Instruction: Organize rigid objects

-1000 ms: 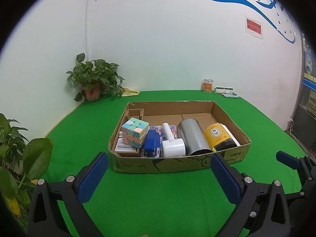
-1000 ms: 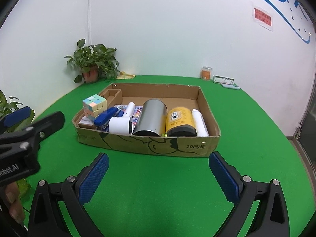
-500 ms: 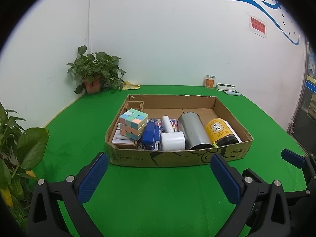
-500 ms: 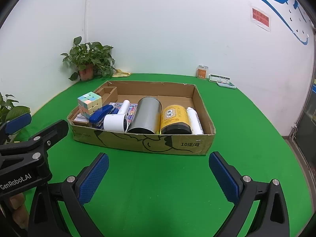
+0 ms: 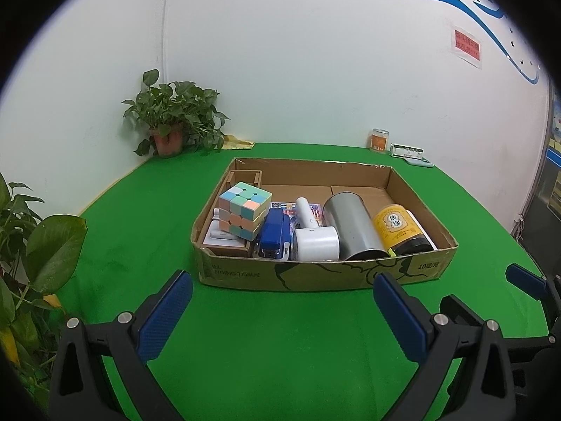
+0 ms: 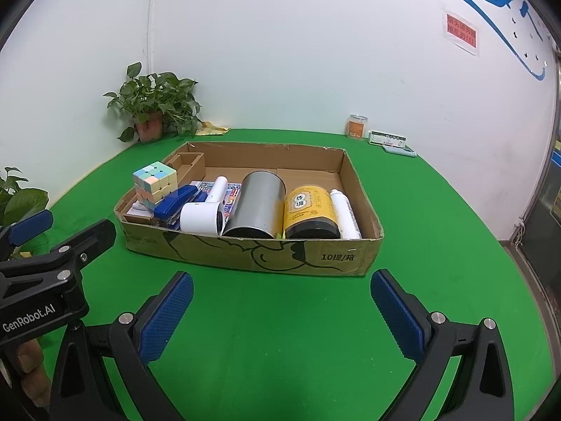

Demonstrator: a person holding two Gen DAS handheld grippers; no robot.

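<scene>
- Progress looks late: every rigid object in view already lies inside the cardboard box [image 5: 326, 273], which sits on the green surface [image 5: 280, 333].
- Along the near wall, from left: a pastel puzzle cube [image 5: 245, 214] on a small wooden tray, a blue stapler [image 5: 275, 233], a white roller [image 5: 315, 242], a steel cylinder [image 5: 352, 226], a yellow-labelled jar [image 5: 399, 229] and, seen from the right wrist, a white bottle [image 6: 345, 212].
- The box's far half is bare cardboard.
- No loose item shows on the green around the box, so little seems left, perhaps only tidying.
- Left hand-held gripper [image 5: 280, 312]: jaws spread wide, empty, short of the box.
- Right hand-held gripper [image 6: 280, 312]: likewise released, grasping nothing.
</scene>
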